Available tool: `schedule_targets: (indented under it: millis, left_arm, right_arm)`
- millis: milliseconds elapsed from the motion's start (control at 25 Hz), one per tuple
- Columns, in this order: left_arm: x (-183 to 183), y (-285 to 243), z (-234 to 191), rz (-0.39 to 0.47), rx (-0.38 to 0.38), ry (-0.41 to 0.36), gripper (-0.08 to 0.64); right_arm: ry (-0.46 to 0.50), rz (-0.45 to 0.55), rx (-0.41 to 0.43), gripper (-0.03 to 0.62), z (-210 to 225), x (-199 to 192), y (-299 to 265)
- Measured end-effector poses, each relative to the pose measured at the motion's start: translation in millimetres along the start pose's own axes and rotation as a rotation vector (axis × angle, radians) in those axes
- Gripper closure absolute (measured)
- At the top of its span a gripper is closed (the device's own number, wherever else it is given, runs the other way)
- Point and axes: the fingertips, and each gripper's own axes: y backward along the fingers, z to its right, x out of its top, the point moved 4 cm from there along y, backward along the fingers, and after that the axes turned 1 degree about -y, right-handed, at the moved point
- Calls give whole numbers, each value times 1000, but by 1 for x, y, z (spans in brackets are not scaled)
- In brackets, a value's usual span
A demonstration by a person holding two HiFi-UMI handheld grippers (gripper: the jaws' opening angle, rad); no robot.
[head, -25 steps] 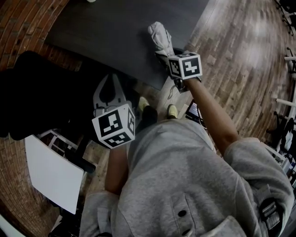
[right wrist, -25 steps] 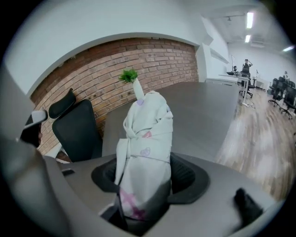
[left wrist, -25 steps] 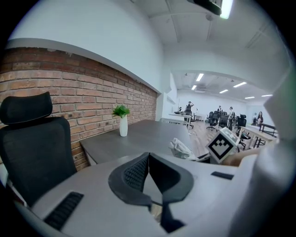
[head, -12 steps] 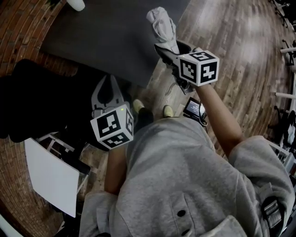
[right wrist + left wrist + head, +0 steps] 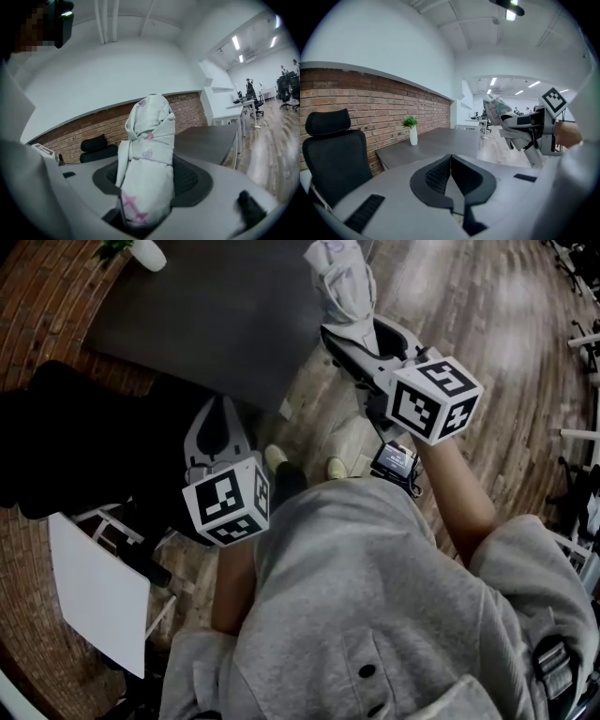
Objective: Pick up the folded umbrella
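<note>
The folded umbrella (image 5: 146, 164) is pale, with faint pink and purple prints and a strap round its middle. My right gripper (image 5: 147, 180) is shut on it, and it stands up between the jaws. In the head view the right gripper (image 5: 361, 329) holds the umbrella (image 5: 343, 277) in the air beside the dark table's (image 5: 216, 315) right edge, over the wooden floor. The umbrella (image 5: 499, 110) also shows at the right of the left gripper view. My left gripper (image 5: 450, 176) is shut with nothing in it; in the head view the left gripper (image 5: 220, 423) hangs low by the black chair.
A black office chair (image 5: 66, 442) stands left of me, another chair (image 5: 330, 154) shows by the brick wall. A small plant in a white vase (image 5: 412, 131) sits on the table's far corner. A white board (image 5: 94, 596) lies at lower left. My feet (image 5: 300, 465) stand on wooden floor.
My right gripper has lifted the umbrella off the table's edge and carried it up and to the right. The left gripper has hardly moved.
</note>
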Motion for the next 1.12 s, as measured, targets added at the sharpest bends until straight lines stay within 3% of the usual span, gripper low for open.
schedule_targets:
  millis: [240, 560, 1120]
  left_arm:
    - [2, 18, 33, 17, 7, -10, 546]
    - [-5, 44, 67, 39, 29, -8, 546]
    - [-14, 60, 93, 43, 15, -15, 546]
  right_arm:
    - [15, 73, 16, 327, 4, 12, 49]
    - [27, 156, 104, 327, -2, 7, 105]
    - [1, 212, 82, 327, 2, 0, 151]
